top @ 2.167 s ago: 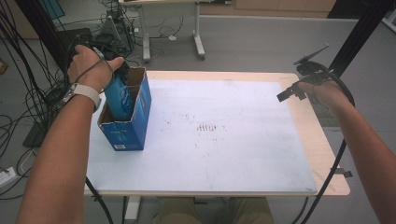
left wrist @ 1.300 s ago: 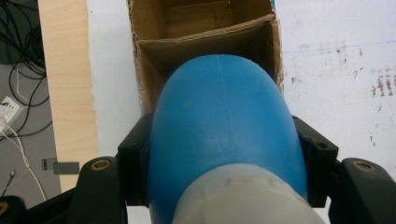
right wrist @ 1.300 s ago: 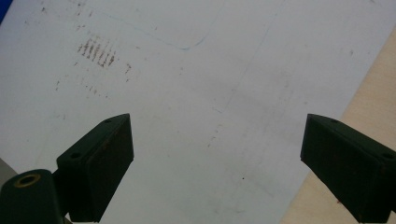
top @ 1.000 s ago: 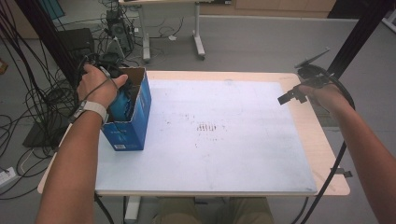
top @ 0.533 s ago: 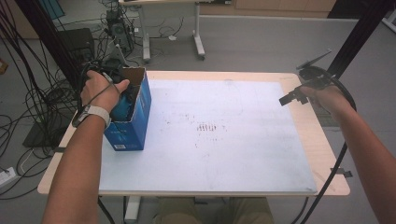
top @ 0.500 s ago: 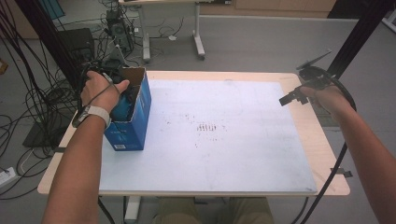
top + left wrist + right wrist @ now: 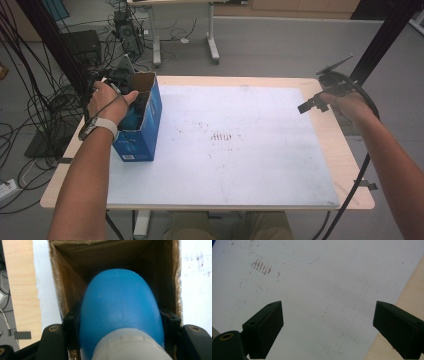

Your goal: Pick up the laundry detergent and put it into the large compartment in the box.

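Note:
A tall blue cardboard box stands open-topped on the left of the white mat. My left gripper reaches down into it, shut on a rounded blue object with a pale grey end. In the left gripper view the blue object sits between the black jaws of my left gripper, inside the box's brown walls. At the table's right edge my right gripper hovers; in its own view my right gripper stands open with nothing between the jaws, above the mat.
Brown smudges mark the middle of the mat. The wooden table edge borders it on the right. Cables and a black stand crowd the floor to the left; another table's legs stand behind.
The left hand has sunk, carrying the blue object deeper into the box. The right hand has stayed put.

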Tool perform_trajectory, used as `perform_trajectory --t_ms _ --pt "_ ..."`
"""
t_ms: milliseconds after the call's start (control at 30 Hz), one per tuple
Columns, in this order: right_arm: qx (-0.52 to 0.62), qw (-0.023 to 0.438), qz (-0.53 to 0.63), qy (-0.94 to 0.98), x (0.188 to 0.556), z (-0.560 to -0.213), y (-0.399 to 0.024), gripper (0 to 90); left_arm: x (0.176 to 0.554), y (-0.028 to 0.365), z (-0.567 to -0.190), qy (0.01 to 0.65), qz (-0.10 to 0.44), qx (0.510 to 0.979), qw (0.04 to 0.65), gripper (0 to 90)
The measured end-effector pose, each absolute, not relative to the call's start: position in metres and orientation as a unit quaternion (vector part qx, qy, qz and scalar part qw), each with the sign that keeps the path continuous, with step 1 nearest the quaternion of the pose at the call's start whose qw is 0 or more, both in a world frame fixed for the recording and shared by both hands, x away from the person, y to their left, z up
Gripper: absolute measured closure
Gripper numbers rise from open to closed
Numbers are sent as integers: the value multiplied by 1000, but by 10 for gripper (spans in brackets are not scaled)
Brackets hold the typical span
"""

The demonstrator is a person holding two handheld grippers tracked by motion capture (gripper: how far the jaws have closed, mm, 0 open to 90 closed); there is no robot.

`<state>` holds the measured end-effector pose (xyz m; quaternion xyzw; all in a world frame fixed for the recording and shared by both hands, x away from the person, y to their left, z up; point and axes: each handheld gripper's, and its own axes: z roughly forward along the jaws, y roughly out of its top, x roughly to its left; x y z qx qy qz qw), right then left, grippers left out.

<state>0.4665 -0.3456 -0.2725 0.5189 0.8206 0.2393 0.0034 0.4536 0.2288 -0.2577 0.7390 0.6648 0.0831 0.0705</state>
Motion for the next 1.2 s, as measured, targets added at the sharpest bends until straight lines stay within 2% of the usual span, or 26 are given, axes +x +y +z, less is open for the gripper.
perform_trajectory --t_ms 400,1200 --pt "525 1 239 817 466 -276 -351 94 456 231 -275 664 69 742 61 373" --pt "525 5 243 816 463 -273 -353 94 457 232 -277 663 69 743 62 371"
